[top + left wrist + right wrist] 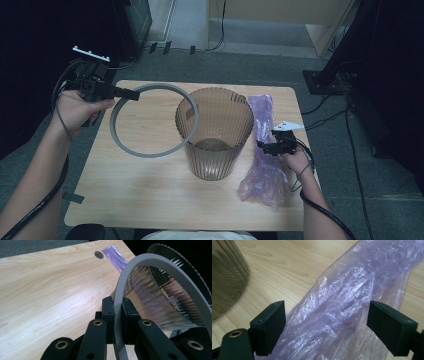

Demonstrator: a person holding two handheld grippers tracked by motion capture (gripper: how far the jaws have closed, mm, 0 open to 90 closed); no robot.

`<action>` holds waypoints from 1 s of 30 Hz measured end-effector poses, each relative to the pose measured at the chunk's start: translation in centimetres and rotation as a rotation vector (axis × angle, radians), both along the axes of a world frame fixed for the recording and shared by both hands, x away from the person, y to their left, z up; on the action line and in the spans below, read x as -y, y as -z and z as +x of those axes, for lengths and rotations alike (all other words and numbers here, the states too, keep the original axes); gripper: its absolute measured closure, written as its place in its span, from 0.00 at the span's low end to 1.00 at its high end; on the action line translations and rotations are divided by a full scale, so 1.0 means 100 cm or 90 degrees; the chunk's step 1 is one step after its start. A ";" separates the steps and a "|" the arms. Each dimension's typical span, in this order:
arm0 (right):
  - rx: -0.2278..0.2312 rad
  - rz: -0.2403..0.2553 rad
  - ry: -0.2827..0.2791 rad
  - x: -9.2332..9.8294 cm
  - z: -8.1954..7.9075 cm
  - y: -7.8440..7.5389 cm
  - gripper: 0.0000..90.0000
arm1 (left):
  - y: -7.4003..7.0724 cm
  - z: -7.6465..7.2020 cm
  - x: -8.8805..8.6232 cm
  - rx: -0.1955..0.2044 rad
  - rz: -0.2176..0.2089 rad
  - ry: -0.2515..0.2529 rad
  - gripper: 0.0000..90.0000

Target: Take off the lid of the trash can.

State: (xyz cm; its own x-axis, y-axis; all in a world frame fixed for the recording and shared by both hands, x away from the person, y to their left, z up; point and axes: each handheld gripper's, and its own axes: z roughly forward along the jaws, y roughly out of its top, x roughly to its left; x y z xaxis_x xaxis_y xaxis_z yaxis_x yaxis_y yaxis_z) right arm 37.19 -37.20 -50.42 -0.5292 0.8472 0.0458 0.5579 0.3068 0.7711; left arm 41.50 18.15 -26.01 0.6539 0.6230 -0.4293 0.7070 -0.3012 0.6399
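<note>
Purple plastic bag [342, 315] lay on the right of the tabletop [150, 190], between the right claw's [325, 327] wide-open jaws; left claw [118, 315] clamped the grey ring [131, 147] beside the ribbed bin [215, 135]

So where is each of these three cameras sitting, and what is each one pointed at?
High view: above the table, looking down; both forearms, left gripper and right gripper show.
Left gripper view: rides that gripper; black jaws clamp the grey ring.
Right gripper view: rides that gripper; open jaws straddle the purple bag.
Shared: the ribbed bin shows in all three.
</note>
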 end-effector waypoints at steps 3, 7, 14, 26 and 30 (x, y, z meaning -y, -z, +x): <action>-0.004 0.001 0.007 -0.001 0.001 0.001 0.17 | -0.001 -0.001 -0.007 0.002 -0.002 -0.007 0.92; -0.005 0.001 0.001 -0.002 0.002 0.002 0.17 | -0.001 -0.003 -0.015 0.002 -0.003 -0.014 0.92; -0.004 0.010 0.004 -0.001 0.003 0.001 0.17 | 0.000 -0.006 -0.025 0.000 -0.001 -0.023 0.92; 0.009 0.017 0.002 -0.003 0.004 -0.007 0.18 | 0.002 -0.012 -0.045 -0.004 0.006 -0.039 0.92; 0.010 0.017 0.006 0.001 0.005 -0.006 0.18 | 0.004 -0.015 -0.054 -0.006 0.003 -0.048 0.92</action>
